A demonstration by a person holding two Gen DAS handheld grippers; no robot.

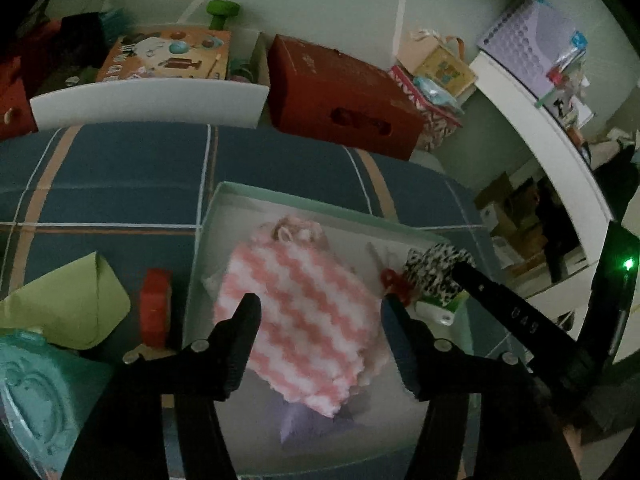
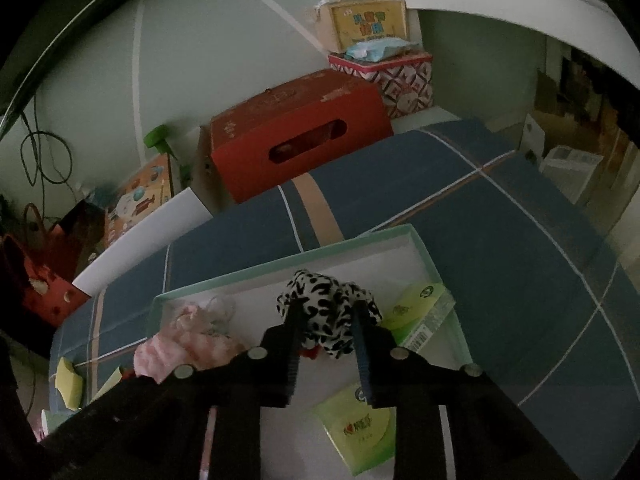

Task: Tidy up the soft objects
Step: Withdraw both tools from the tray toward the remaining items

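I take the shallow mint-rimmed box (image 2: 352,246) on the blue plaid cover as my landmark; every soft item named below lies inside it.

Right gripper (image 2: 326,312): its jaws straddle the black-and-white spotted scrunchie (image 2: 324,294), one finger on each side of the fabric. The fabric bulges past both fingers. I judge the fingers clamped on it, though the contact faces are hidden by the fabric itself. The scrunchie sits near the far-right part of the box, just beside two green tissue packs (image 2: 420,302).

Left gripper (image 1: 320,322): fingers spread wide, holding nothing. It hovers over the pink-and-white zigzag cloth (image 1: 298,322), which lies in the middle of the box on top of a lilac item (image 1: 298,420).

Governing relation: the cloth lies directly ahead of and below the left fingers, between them in the left wrist view. Its long axis runs diagonally, from the box's far-left corner toward its near-right side, so it crosses the finger gap at an angle. The left gripper is nearer the cloth; the right is occupied. A small red item (image 1: 394,282) lies beside the scrunchie; I cannot identify it.
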